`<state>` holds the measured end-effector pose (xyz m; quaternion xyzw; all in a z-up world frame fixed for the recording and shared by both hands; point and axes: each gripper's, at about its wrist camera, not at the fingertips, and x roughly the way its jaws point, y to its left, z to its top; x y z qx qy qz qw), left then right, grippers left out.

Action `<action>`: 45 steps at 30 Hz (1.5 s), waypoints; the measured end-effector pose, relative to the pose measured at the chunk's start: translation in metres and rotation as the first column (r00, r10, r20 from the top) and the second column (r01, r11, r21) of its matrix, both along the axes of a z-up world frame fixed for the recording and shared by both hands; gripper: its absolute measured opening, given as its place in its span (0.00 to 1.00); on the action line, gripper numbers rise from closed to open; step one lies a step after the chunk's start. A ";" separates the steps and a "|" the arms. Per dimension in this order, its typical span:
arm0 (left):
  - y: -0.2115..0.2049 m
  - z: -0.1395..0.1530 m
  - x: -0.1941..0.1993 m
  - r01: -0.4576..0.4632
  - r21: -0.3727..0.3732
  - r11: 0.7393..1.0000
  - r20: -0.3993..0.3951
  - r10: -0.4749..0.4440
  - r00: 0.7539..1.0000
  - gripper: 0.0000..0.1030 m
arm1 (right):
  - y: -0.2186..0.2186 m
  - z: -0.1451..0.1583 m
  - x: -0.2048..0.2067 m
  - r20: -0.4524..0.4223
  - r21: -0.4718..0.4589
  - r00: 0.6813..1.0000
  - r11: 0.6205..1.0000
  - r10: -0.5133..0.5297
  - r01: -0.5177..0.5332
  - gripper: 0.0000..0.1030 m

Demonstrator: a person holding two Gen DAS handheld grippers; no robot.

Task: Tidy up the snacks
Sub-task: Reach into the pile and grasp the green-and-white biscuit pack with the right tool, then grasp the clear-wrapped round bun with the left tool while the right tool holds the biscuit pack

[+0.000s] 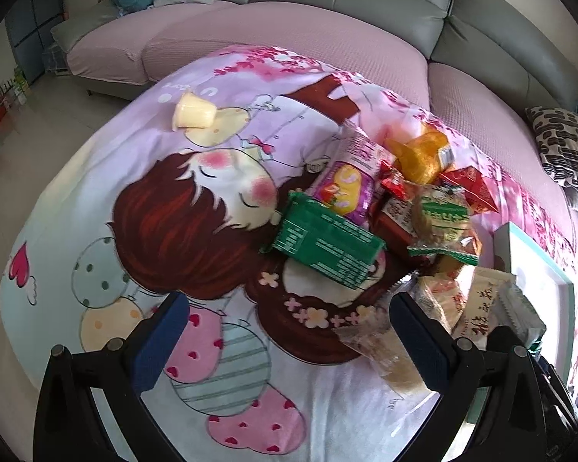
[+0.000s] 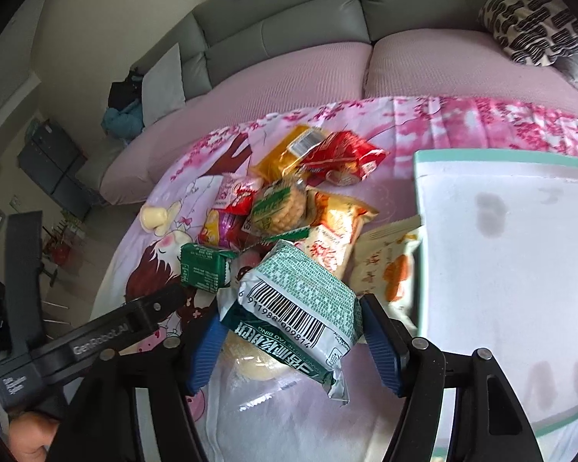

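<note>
My right gripper (image 2: 294, 342) is shut on a green and white snack packet (image 2: 296, 308) with a barcode, held just above the cloth beside the white tray (image 2: 520, 288). A clear bag with a pale round pastry (image 2: 250, 362) lies under it. The snack pile (image 2: 289, 208) lies just beyond it, with a green packet (image 1: 327, 242), an orange one (image 1: 424, 154) and a red one (image 2: 343, 158). My left gripper (image 1: 289, 342) stands open over the cartoon cloth (image 1: 173, 231), left of the pile. A clear wrapper (image 1: 381, 350) lies against its right finger (image 1: 420, 342).
A yellow pudding cup (image 1: 192, 115) lies on its side, apart at the cloth's far left. The teal-rimmed tray (image 1: 535, 269) sits right of the pile. A pink and grey sofa (image 1: 327, 30) curves behind, with a patterned cushion (image 2: 531, 23) at the right.
</note>
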<state>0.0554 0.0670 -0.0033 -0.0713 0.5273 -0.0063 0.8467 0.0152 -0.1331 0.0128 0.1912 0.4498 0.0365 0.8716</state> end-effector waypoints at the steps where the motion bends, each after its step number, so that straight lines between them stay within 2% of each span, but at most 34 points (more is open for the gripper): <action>1: -0.003 0.000 0.000 0.008 -0.013 1.000 -0.004 -0.008 1.000 1.00 | -0.001 0.002 -0.002 -0.001 -0.014 1.000 1.000 -0.008 0.008 0.68; 4: -0.015 -0.004 -0.001 0.051 -0.069 0.996 -0.021 -0.052 0.998 1.00 | -0.012 0.009 -0.009 -0.006 -0.037 0.999 0.998 -0.049 0.049 0.68; 7: -0.031 -0.011 -0.001 0.113 -0.144 0.983 -0.053 -0.122 0.991 1.00 | -0.026 0.015 -0.016 -0.001 -0.056 0.996 0.994 -0.089 0.089 0.68; 9: -0.040 -0.015 -0.001 0.140 -0.168 0.976 -0.071 -0.154 0.986 1.00 | -0.034 0.018 -0.020 0.005 -0.064 0.993 0.991 -0.117 0.117 0.68; 17: -0.063 -0.028 -0.001 0.182 -0.103 0.978 -0.108 -0.193 0.975 1.00 | -0.052 0.016 -0.022 -0.013 -0.047 0.986 0.985 -0.164 0.163 0.68; 18: -0.063 -0.028 -0.001 0.185 -0.100 0.978 -0.105 -0.196 0.975 0.98 | -0.052 0.016 -0.022 -0.014 -0.047 0.986 0.986 -0.164 0.163 0.68; 22: -0.072 -0.031 -0.001 0.220 -0.113 0.969 -0.098 -0.232 0.968 0.79 | -0.050 0.016 -0.022 -0.013 -0.052 0.987 0.986 -0.161 0.160 0.68; 25: -0.079 -0.034 -0.001 0.240 -0.134 0.961 -0.100 -0.254 0.962 0.70 | -0.049 0.015 -0.022 -0.016 -0.053 0.987 0.985 -0.163 0.162 0.68; 37: -0.070 -0.021 -0.004 0.229 -0.146 0.962 -0.068 -0.240 0.968 0.62 | -0.050 0.015 -0.022 -0.019 -0.048 0.986 0.986 -0.163 0.162 0.68; 45: -0.045 -0.006 -0.003 0.156 -0.139 0.978 -0.025 -0.161 0.987 0.62 | -0.050 0.017 -0.023 -0.013 -0.047 0.987 0.986 -0.158 0.157 0.68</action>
